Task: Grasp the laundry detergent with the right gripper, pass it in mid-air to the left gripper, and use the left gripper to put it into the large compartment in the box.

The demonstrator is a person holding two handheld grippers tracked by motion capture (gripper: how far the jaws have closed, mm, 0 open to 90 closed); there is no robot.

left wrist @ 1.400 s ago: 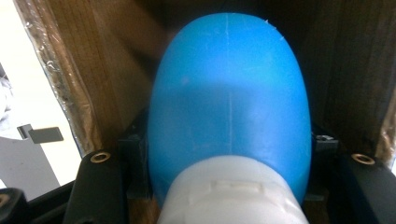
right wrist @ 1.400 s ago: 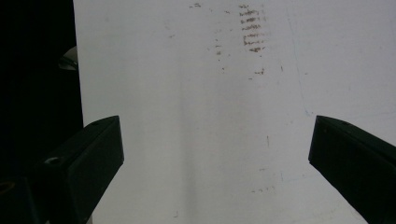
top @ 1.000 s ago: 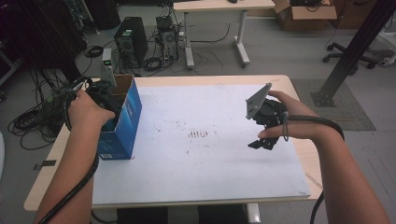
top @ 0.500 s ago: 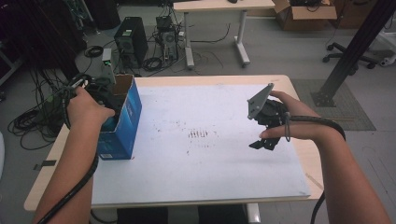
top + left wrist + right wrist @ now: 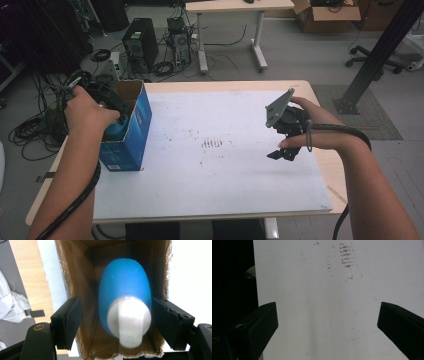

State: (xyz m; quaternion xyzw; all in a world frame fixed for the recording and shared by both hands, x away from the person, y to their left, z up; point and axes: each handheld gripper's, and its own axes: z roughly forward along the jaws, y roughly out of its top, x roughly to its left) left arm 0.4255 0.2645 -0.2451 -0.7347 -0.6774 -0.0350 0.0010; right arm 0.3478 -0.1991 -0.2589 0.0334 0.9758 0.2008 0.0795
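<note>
A blue bottle (image 5: 125, 282) with a white cap (image 5: 128, 320) lies inside an open blue cardboard box (image 5: 127, 132) at the table's left edge. My left gripper (image 5: 115, 302) hangs over the box mouth. Its jaws have just been opening. They now stand on either side of the bottle with a gap on both sides, so the pads do not press it. In the high view the left gripper (image 5: 111, 106) is partly hidden by the hand. My right gripper (image 5: 282, 150) hovers open over the white tabletop (image 5: 210, 180) at the right, with nothing between its jaws (image 5: 327, 315).
Faint brown marks (image 5: 212, 144) sit mid-table. Beyond the far edge the floor holds a computer tower (image 5: 136, 42), cables and a second table (image 5: 235, 7). A black post (image 5: 380, 50) stands at the right.
My left hand has risen a little over the box. The right hand and gripper have stayed where they were.
</note>
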